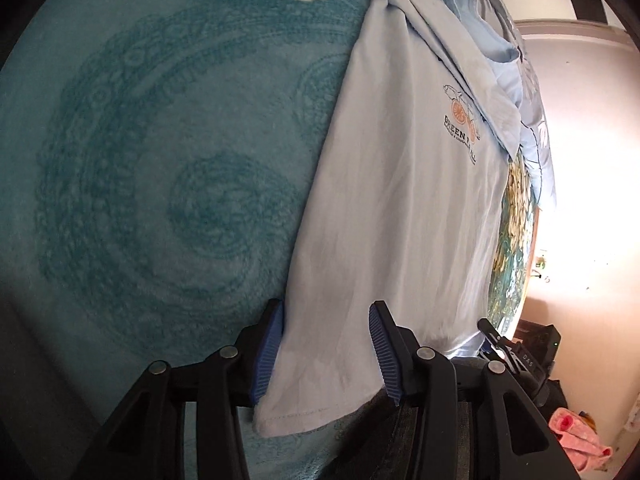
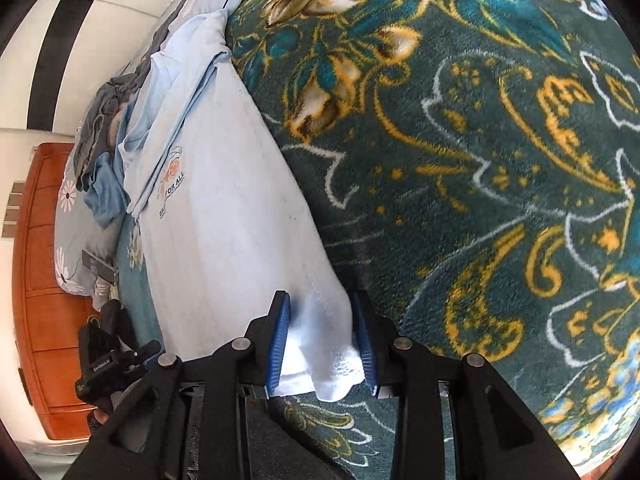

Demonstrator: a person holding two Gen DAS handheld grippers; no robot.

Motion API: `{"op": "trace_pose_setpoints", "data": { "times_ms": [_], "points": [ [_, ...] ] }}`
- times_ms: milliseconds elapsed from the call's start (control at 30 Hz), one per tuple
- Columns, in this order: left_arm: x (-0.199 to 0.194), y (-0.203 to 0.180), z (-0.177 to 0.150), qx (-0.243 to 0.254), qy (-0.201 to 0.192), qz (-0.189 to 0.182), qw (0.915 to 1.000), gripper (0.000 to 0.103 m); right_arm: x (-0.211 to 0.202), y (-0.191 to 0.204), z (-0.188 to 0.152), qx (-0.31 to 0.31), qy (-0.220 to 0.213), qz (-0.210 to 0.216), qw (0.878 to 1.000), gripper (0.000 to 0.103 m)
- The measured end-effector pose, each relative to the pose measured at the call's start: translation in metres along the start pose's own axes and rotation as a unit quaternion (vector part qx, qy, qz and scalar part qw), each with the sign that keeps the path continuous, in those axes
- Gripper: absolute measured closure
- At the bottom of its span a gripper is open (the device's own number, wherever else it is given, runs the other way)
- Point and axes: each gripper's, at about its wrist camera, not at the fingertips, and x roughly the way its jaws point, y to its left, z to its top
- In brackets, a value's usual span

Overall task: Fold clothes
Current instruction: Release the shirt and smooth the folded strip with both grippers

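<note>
A pale blue T-shirt [image 1: 400, 200] lies flat on the bed, with a small orange and black print [image 1: 462, 120] on its chest and a folded sleeve near the collar. My left gripper [image 1: 326, 306] stands open over the shirt's near left hem corner. The cloth lies between its blue pads [image 1: 266, 356] without being pinched. In the right wrist view the same shirt [image 2: 224, 208] runs away from me. My right gripper [image 2: 321, 298] is open astride the near right hem corner, and the bunched white-looking cloth rests loose between its pads [image 2: 280, 340].
A teal blanket [image 1: 160, 160] with gold flowers [image 2: 480, 200] covers the bed. Grey and blue clothes [image 2: 104, 120] are piled beyond the collar. A daisy-print sheet [image 2: 68, 216], an orange wooden cabinet [image 2: 44, 280] and a pink cloth [image 1: 580, 436] lie off the bed's edge.
</note>
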Motion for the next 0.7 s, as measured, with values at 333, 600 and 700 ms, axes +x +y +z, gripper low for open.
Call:
{"op": "trace_pose_setpoints", "data": {
  "times_ms": [333, 600, 700],
  "points": [
    [0.002, 0.001, -0.017, 0.006, 0.024, 0.04, 0.9989, 0.083, -0.001, -0.006, -0.007, 0.017, -0.003, 0.007, 1.0, 0.094],
    [-0.031, -0.008, -0.012, 0.027, -0.034, -0.038, 0.9983, 0.101, -0.025, 0.013, 0.012, -0.003, -0.031, 0.065, 0.997, 0.101],
    [-0.055, -0.016, -0.002, 0.026, -0.071, -0.087, 0.9934, 0.101, -0.04, 0.018, 0.024, -0.001, -0.055, 0.102, 0.993, 0.101]
  ]
}}
